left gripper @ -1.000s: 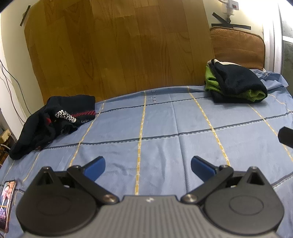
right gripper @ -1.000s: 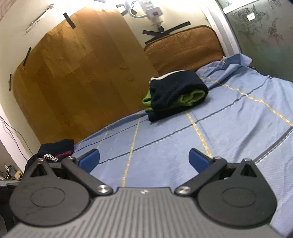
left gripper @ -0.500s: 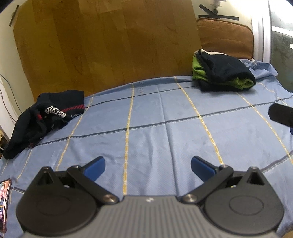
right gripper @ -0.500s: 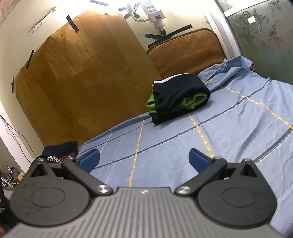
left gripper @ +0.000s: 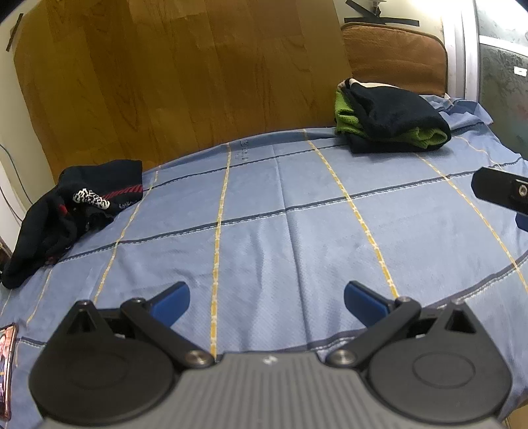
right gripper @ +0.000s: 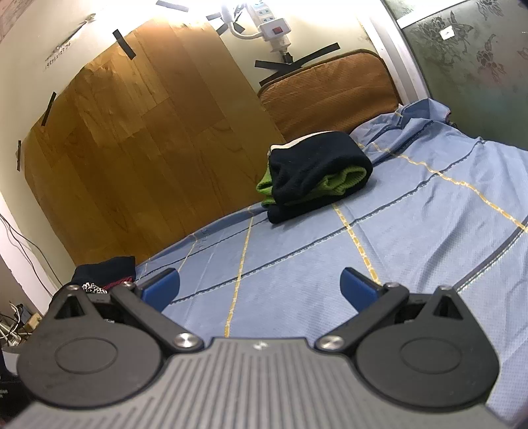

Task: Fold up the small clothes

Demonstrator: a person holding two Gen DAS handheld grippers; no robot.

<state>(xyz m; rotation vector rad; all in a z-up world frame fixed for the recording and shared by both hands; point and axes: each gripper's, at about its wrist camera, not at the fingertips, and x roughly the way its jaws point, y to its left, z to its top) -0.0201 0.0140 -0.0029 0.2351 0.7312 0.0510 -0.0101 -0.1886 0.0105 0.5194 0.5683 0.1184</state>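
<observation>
A loose pile of dark clothes (left gripper: 69,211) with a red stripe and a black-and-white patch lies at the far left of the blue bed sheet (left gripper: 297,231); it also shows in the right wrist view (right gripper: 105,274). A folded stack of dark and green clothes (left gripper: 389,118) sits at the far right; it also shows in the right wrist view (right gripper: 316,175). My left gripper (left gripper: 265,302) is open and empty above the sheet's near edge. My right gripper (right gripper: 259,287) is open and empty; part of it shows at the right edge of the left wrist view (left gripper: 505,194).
A wood-pattern board (left gripper: 184,72) and a brown cushion (left gripper: 392,56) stand behind the bed. A power strip (right gripper: 270,29) is taped to the wall. A phone (left gripper: 6,356) lies at the sheet's near left edge. Cables (right gripper: 13,313) hang at left.
Both grippers have drawn back and risen a little over the sheet, still open. The right gripper's tip shows more at the right of the left wrist view. The clothes have not moved.
</observation>
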